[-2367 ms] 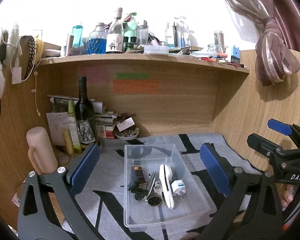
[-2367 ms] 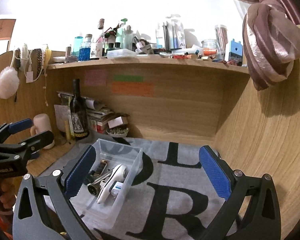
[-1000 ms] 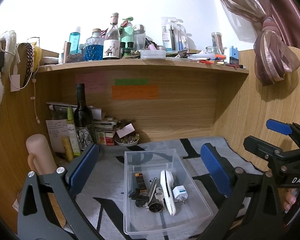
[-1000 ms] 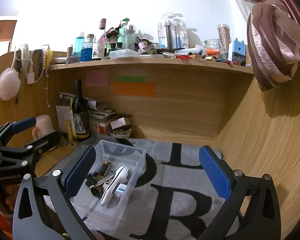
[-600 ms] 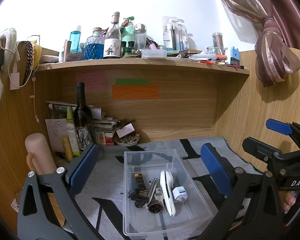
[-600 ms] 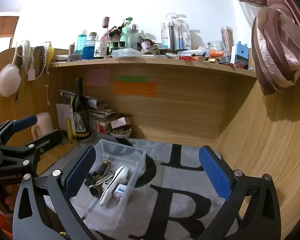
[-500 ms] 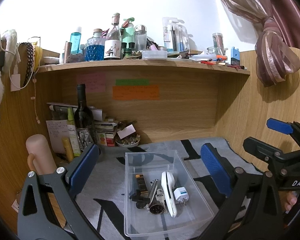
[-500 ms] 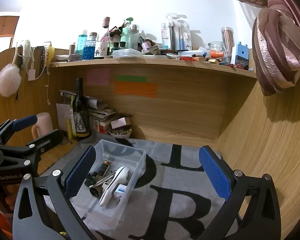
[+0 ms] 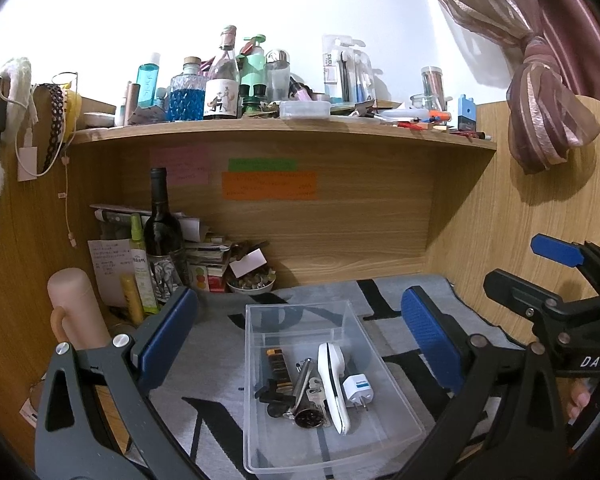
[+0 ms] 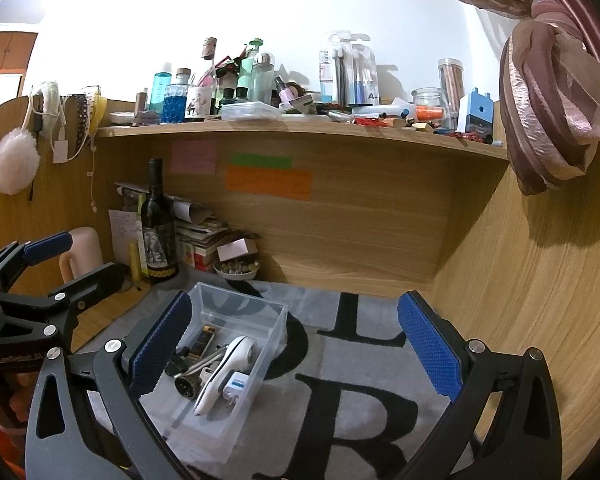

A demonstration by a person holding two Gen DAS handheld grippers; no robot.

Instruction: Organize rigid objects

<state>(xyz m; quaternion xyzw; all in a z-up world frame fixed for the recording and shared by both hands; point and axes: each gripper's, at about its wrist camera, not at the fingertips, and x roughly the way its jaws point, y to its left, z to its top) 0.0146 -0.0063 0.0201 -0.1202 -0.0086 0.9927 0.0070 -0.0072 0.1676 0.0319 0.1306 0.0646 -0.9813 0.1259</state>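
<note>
Sorting looks nearly done: white handheld device (image 9: 334,384), plug adapter (image 9: 359,389) inside clear bin (image 9: 300,314); left claw (image 9: 300,344) and right claw (image 10: 292,344) spread apart, empty.

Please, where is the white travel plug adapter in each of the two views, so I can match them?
Left wrist: white plug adapter, lower centre, inside the clear bin, right of the white handheld device.
Right wrist: adapter, lower left, same bin.
Shared landmark: dark wine bottle at back left.
</note>
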